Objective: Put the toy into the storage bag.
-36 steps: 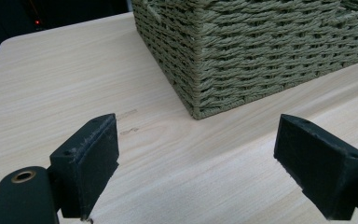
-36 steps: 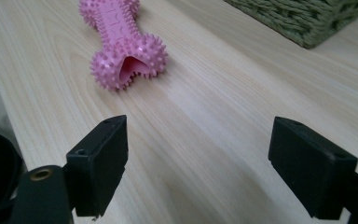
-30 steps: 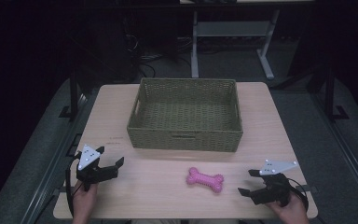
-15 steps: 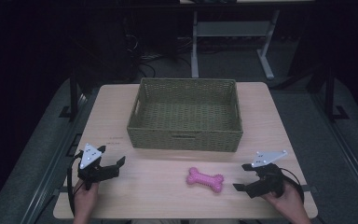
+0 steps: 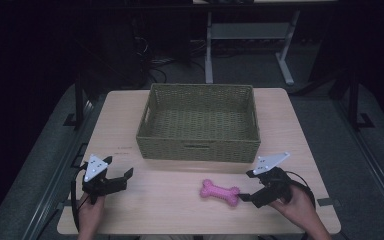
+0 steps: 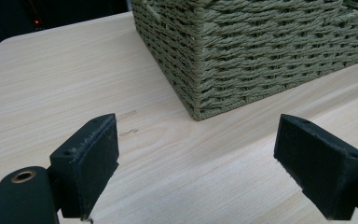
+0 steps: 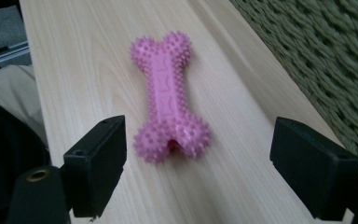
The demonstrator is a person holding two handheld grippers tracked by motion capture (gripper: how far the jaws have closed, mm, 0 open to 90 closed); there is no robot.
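Right tool (image 5: 246, 186) has closed in on the pink bone toy (image 5: 220, 192) over the last second: it was sitting back near the desk's right front corner, now it's right at the bone's right end, jaws spread wide. In the right gripper view the bone (image 7: 168, 99) lies lengthwise straight ahead, near knob between the two pads but not touched by either. So the approach is basically done, grasp not started.

Bone sits flat on the desk (image 5: 170, 220), just in front of the basket (image 5: 198, 146), toward its right half, apart from the basket wall. It hasn't moved.

Left tool (image 5: 116, 178) is parked in front of the basket's left front corner, jaws wide open, holding nothing. No real change there. The left gripper view shows that corner of the basket (image 6: 242, 60) ahead and bare desk between the pads.

My read: the job is bone into basket, right side does the pick. Next I'd push in a little further so the pads straddle the narrow shaft rather than the spiky knob, then close. Spikes look soft, so a knob grip could squirm. Basket looks empty, plenty of room for the drop.
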